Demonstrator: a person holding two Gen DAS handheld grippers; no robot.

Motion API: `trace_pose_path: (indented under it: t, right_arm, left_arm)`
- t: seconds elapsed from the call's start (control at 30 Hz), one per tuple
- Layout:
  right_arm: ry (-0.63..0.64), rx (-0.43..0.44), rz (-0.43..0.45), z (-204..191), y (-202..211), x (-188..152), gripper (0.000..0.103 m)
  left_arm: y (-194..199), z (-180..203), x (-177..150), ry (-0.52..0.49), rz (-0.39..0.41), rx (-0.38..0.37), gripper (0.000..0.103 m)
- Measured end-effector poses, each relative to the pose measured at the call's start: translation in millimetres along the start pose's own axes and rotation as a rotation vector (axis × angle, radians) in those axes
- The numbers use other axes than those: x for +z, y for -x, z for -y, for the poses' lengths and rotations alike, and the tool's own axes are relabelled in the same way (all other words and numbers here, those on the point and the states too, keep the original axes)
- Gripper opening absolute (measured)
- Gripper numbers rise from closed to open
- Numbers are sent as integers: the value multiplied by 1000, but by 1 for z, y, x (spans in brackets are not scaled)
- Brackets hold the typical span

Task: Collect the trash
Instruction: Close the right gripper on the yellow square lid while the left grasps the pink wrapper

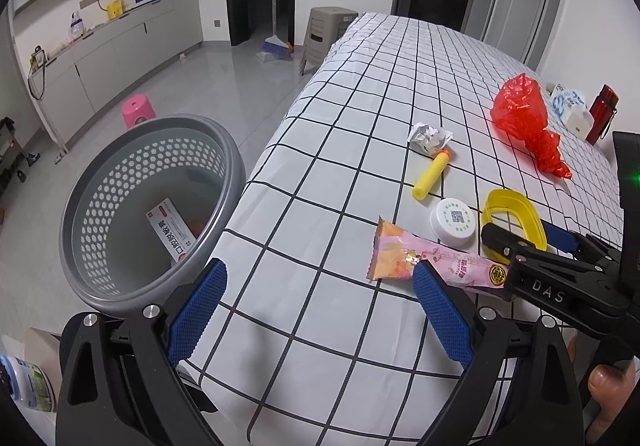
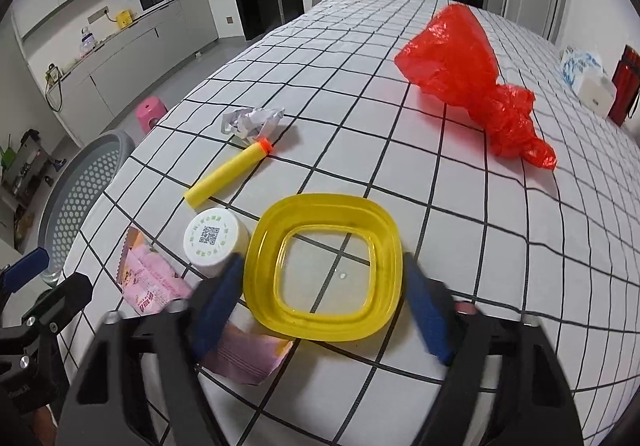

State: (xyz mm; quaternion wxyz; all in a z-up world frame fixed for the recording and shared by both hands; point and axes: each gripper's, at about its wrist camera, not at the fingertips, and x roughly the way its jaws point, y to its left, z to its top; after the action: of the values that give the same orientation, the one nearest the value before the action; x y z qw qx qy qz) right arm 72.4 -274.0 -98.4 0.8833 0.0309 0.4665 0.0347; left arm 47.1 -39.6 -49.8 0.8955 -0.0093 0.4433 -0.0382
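A grey perforated trash basket (image 1: 96,182) stands beside the table, with a white medicine box (image 1: 172,232) inside. On the checked tablecloth (image 1: 360,118) lie a pink snack wrapper (image 1: 404,256), a white cap (image 1: 454,222), a yellow plastic lid (image 2: 320,266), a yellow foam dart (image 2: 228,178), crumpled paper (image 2: 252,122) and a red plastic bag (image 2: 472,82). My left gripper (image 1: 320,278) is open above the table edge, between basket and wrapper. My right gripper (image 2: 324,278) is open, its fingers on either side of the yellow lid.
A tissue pack (image 1: 570,106) and a red bottle (image 1: 602,114) stand at the table's far right. On the floor are a pink stool (image 1: 138,112), a grey stool (image 1: 326,32) and a broom (image 1: 276,42). A white container (image 1: 28,386) sits low left.
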Motion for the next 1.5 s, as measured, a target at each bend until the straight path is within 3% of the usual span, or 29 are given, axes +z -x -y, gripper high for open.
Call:
trace_pose_path:
  t: [0.3,0.57,0.97,1.23,1.4,1.5]
  right_arm:
    - [-31,28,29,7,10,-2,69]
    - [-72,-16,100,29,40,-15,69]
    - [-128,-101,178,75,72,-38,69]
    - [-184,-72,201,97,77,-45,69]
    - [-178,-50,210,96,78,-46,69]
    - [-174,-41,213,94,79,-47,69]
  left_arm:
    - [2,2,2,-4,1,3,92]
    - [2,7,15,57,-34,-34,92]
    - [-5,62,9,94,-71,-23,92]
    - [-23,76,3,130,-103,19,91]
    - [-33,82,-1,113,-123,24,73]
    - [-31,83,-3,102,-110,16,56]
